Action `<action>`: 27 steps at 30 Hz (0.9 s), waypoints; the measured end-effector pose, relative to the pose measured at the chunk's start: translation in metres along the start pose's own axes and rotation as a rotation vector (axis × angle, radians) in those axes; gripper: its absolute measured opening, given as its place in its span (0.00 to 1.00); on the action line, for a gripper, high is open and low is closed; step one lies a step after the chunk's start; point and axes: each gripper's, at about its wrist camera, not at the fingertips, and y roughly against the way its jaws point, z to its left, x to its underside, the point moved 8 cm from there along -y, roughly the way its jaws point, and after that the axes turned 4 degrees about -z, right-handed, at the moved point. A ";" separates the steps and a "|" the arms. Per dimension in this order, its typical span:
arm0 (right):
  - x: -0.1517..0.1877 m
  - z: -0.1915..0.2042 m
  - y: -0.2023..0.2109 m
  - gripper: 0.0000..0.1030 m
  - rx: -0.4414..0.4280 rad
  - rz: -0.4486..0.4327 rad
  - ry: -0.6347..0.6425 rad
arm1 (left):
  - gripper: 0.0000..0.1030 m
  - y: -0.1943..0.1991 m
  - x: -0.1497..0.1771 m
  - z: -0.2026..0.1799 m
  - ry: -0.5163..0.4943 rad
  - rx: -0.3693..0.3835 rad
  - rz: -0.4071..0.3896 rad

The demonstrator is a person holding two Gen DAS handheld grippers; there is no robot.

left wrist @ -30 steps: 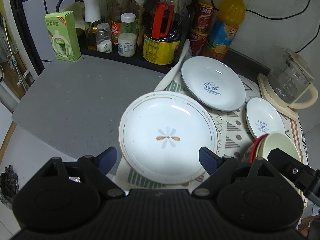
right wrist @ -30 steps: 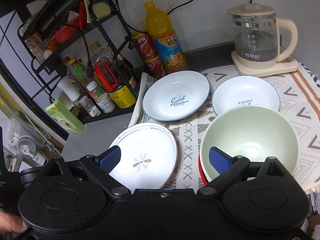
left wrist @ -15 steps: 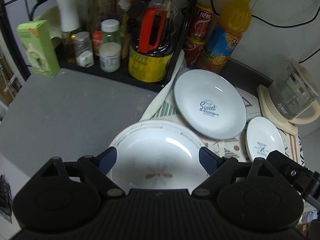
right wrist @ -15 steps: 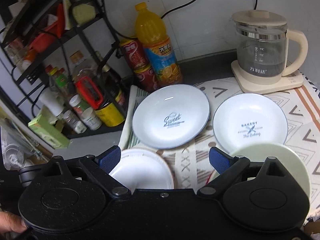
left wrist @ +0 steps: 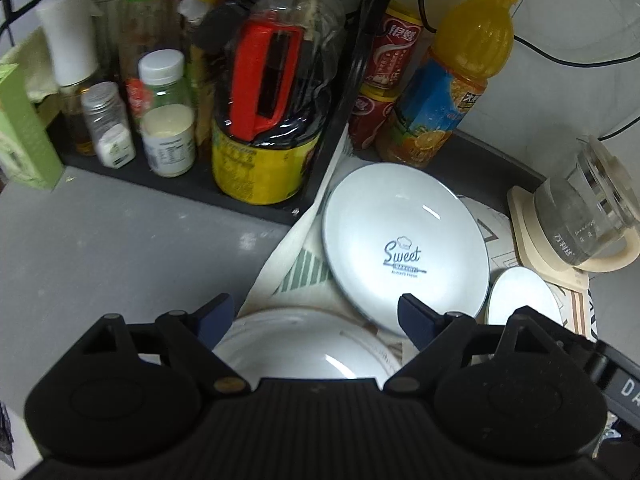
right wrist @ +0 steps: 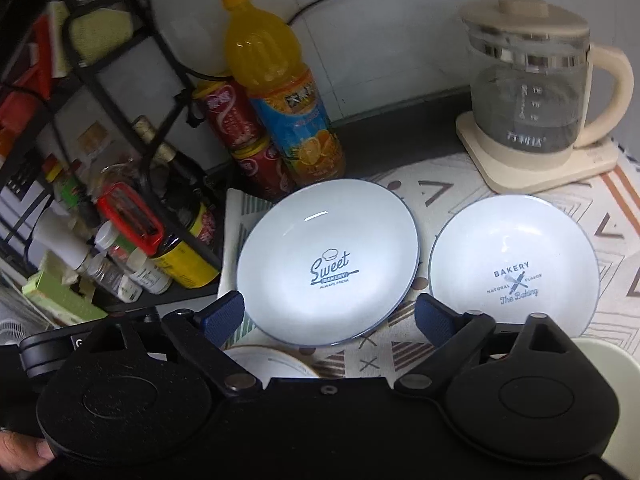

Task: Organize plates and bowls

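Note:
A pale blue "Sweet" plate [left wrist: 404, 248] [right wrist: 328, 260] lies flat on the patterned cloth. To its right lies a smaller "Bakery" plate [right wrist: 514, 272] [left wrist: 522, 296]. A large white plate with a gold rim [left wrist: 304, 348] [right wrist: 272, 362] sits nearer, half hidden under my left gripper [left wrist: 316, 318], which is open and holds nothing. My right gripper [right wrist: 329, 314] hovers over the near edge of the "Sweet" plate. Its jaws are closing, and the pads touch nothing. A pale green bowl [right wrist: 608, 364] peeks out at the lower right.
A glass kettle [right wrist: 528, 100] [left wrist: 584, 216] stands on its base at the back right. An orange juice bottle [right wrist: 280, 92] [left wrist: 448, 80] and red cans [right wrist: 236, 120] stand behind the plates. A black rack with condiment bottles [left wrist: 168, 120] fills the left. A hand [right wrist: 16, 452] holds the right gripper.
Both grippers moved forward toward the back wall and sank a little. The large white plate slid under the left gripper, and the green bowl has almost left the right wrist view.

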 end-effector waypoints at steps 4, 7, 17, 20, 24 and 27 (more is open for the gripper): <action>-0.003 -0.004 -0.016 0.72 0.018 0.023 -0.026 | 0.82 -0.019 -0.008 -0.004 0.004 0.040 0.020; -0.006 -0.004 -0.030 0.65 0.019 0.049 -0.066 | 0.76 -0.035 -0.011 -0.006 0.015 0.064 0.044; -0.003 -0.014 -0.071 0.59 0.100 0.143 -0.178 | 0.60 -0.082 -0.014 -0.001 0.018 0.087 0.121; 0.000 -0.017 -0.082 0.56 0.130 0.163 -0.197 | 0.57 -0.093 -0.012 -0.001 0.007 0.097 0.137; 0.001 -0.015 -0.094 0.50 0.155 0.171 -0.197 | 0.52 -0.106 -0.008 -0.002 -0.015 0.102 0.164; 0.004 -0.012 -0.102 0.44 0.181 0.190 -0.186 | 0.49 -0.115 -0.008 -0.003 -0.037 0.104 0.179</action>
